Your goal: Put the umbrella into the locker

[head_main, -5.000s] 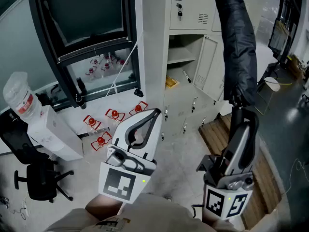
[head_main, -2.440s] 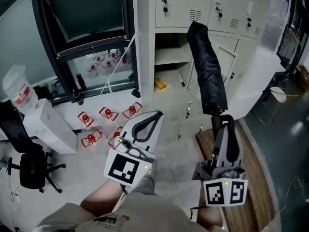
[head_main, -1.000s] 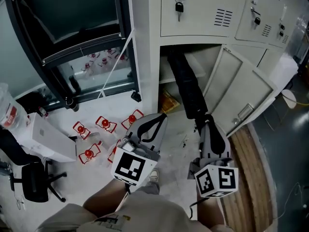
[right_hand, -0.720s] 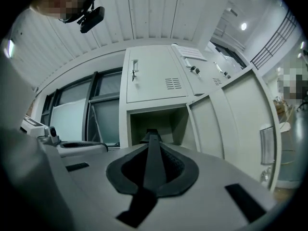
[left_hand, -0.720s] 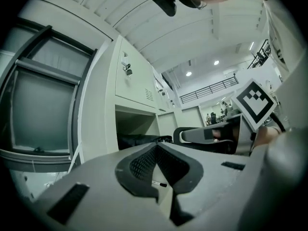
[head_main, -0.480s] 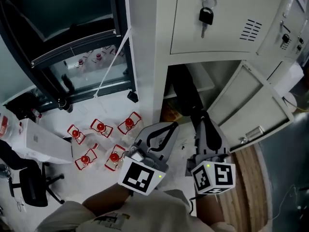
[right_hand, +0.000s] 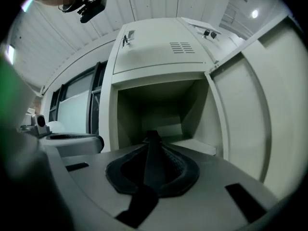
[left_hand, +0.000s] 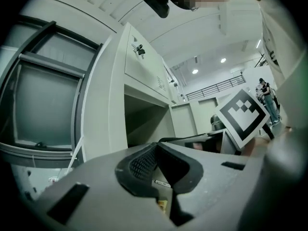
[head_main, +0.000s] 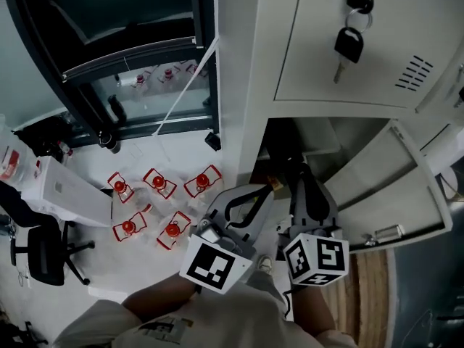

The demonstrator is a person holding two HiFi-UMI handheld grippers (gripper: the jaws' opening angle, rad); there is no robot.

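The right gripper (right_hand: 153, 138) is clamped on the black umbrella (right_hand: 152, 160), which reaches into the open locker (right_hand: 159, 61) compartment (door swung wide), while the left gripper (left_hand: 157, 147) hangs closed, empty, alongside.

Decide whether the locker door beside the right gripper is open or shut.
Open: the door stands swung outward, baring the compartment the umbrella points into.

We judge this a workplace locker area inside a large office or industrial hall. Grey steel lockers (head_main: 362, 49) line the wall, one with keys (head_main: 347, 44) hanging in its lock. A black swivel office chair (head_main: 43, 249) stands on the pale floor (head_main: 170, 151) below a black-framed window (head_main: 109, 9). The left gripper view shows a high roof with ceiling lights (left_hand: 195, 71) and a railed gallery (left_hand: 215, 86).
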